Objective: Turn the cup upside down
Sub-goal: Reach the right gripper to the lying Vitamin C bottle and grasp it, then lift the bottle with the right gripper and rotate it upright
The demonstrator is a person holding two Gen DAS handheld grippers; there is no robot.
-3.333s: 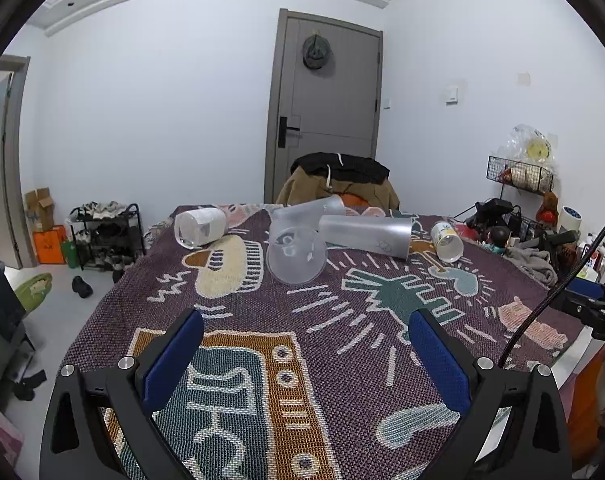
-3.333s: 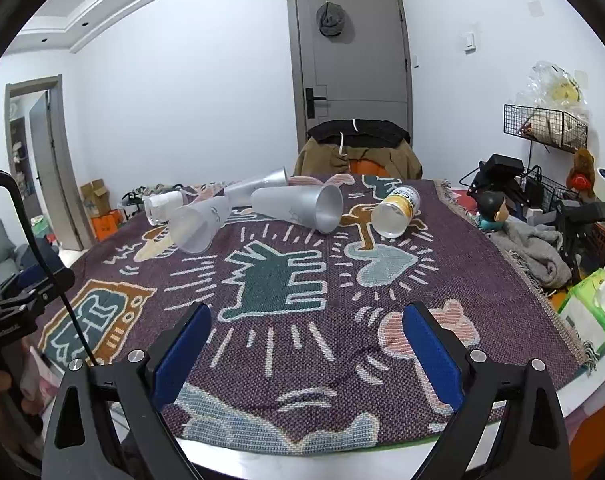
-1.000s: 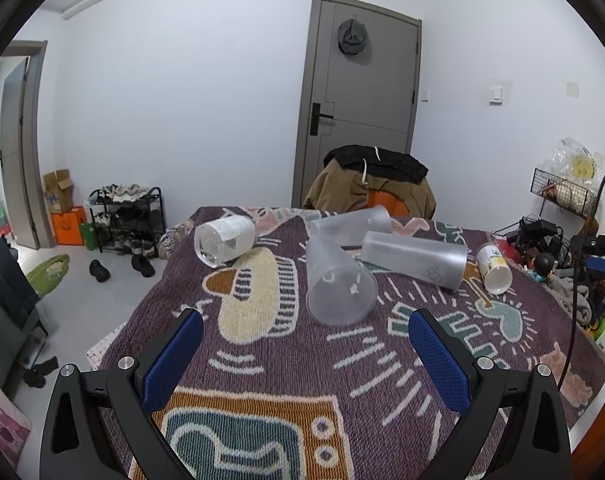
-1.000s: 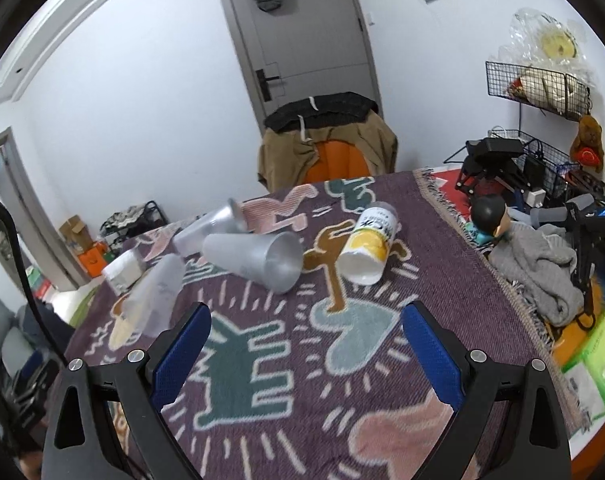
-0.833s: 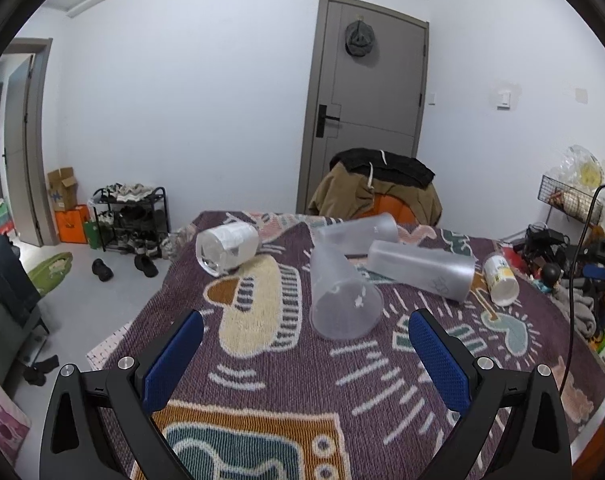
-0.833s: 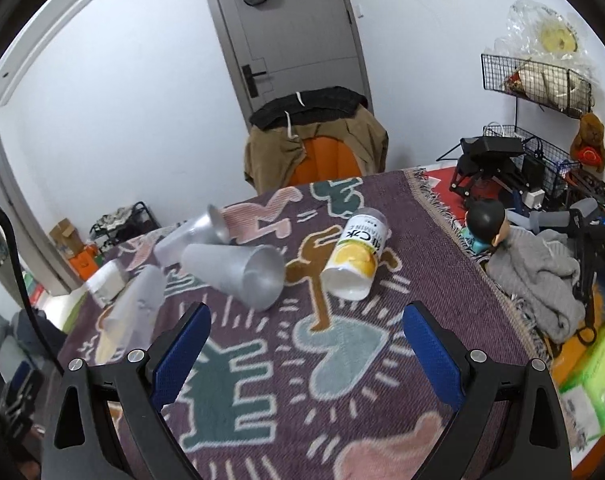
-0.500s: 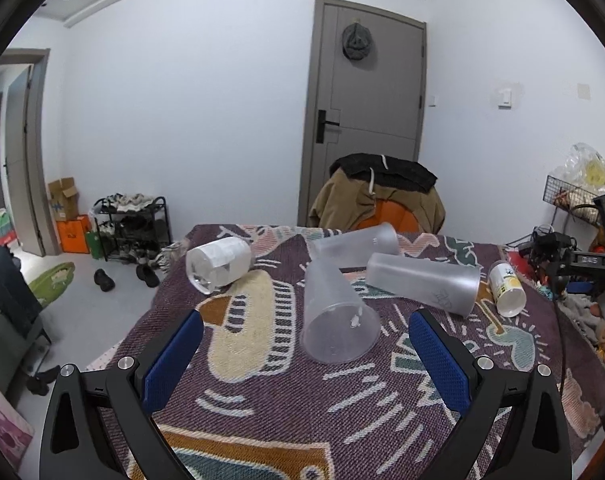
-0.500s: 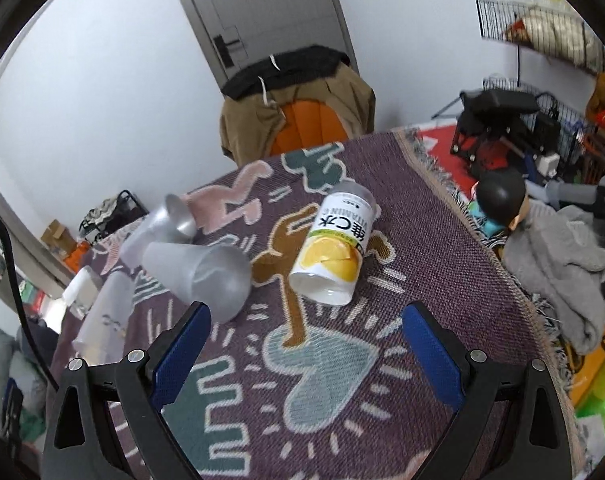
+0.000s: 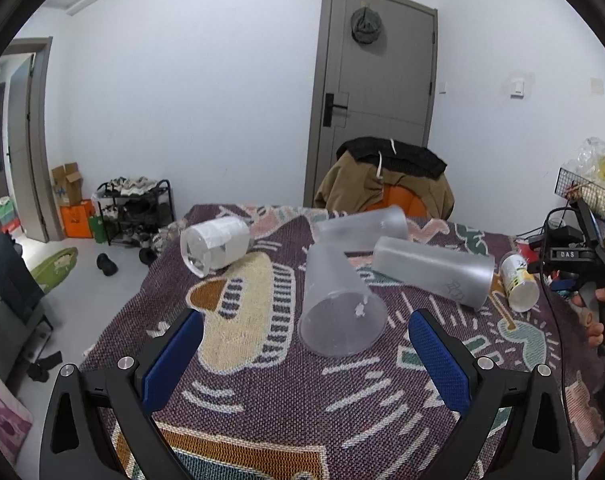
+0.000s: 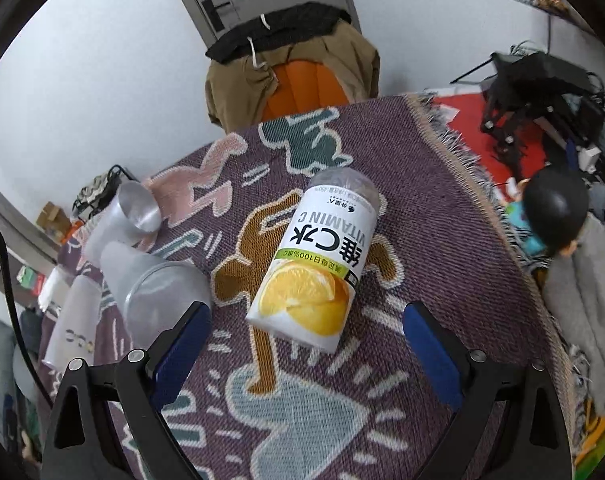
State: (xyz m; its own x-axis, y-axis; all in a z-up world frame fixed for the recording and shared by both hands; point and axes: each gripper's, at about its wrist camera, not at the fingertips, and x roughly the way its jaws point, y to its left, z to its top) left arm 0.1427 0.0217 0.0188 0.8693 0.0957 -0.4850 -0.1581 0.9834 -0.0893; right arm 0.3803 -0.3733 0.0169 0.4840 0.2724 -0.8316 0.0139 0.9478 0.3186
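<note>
Several cups lie on their sides on a patterned purple cloth (image 9: 262, 380). In the left wrist view a frosted cup (image 9: 336, 308) lies mouth toward me, just beyond my open left gripper (image 9: 304, 350). Behind it lie two more frosted cups (image 9: 434, 270) (image 9: 362, 224) and a white-labelled clear cup (image 9: 216, 246). In the right wrist view a white cup with an orange picture and "VITAMIN C" (image 10: 316, 264) lies just beyond my open, empty right gripper (image 10: 306, 340). It also shows in the left wrist view (image 9: 518, 286), with the right gripper (image 9: 582, 256) beside it.
A chair draped with a brown and black jacket (image 9: 386, 180) stands behind the table before a grey door (image 9: 376, 96). A shoe rack (image 9: 136, 210) is at the left. A doll's head (image 10: 556, 208), grey cloth (image 10: 582, 320) and black stands (image 10: 542, 76) crowd the right edge.
My right gripper has moved forward and tilted down over the orange-picture cup, which now looms large. My left gripper has drawn closer to the frosted cup. Both stay open.
</note>
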